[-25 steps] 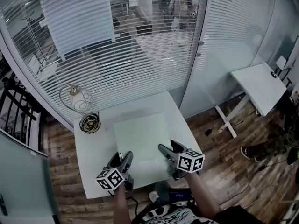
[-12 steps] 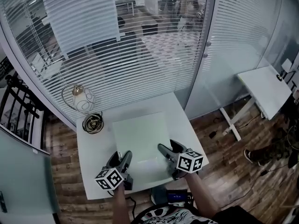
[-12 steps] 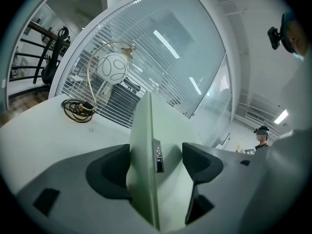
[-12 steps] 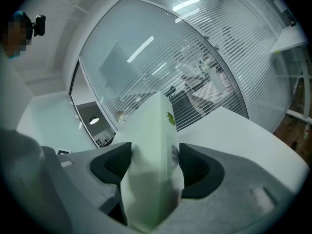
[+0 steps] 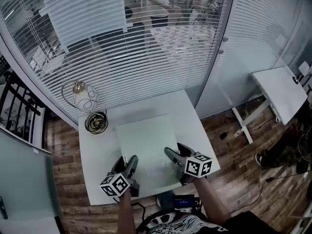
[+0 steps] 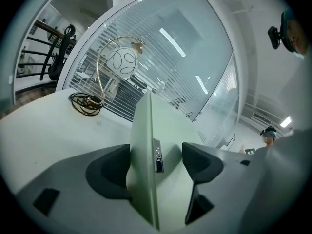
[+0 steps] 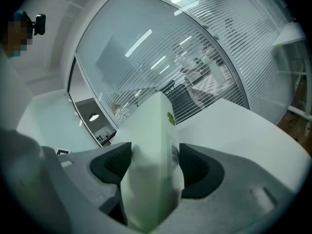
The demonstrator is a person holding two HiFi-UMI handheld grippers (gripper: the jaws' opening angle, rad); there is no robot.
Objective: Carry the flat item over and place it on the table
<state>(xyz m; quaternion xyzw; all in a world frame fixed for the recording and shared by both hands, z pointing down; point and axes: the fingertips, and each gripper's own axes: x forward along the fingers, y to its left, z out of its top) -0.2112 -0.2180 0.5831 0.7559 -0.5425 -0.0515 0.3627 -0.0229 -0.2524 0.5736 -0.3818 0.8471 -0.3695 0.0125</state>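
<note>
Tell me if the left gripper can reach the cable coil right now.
Probably not yet. The left gripper is shut on the panel's near edge, so it would have to let go first. Past that, the table strip left of the panel up to the cable looks bare.

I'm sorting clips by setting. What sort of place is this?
Probably an office: a glass wall hung with slatted blinds, a plain white table with a lamp, and a second white table on the wood floor.
</note>
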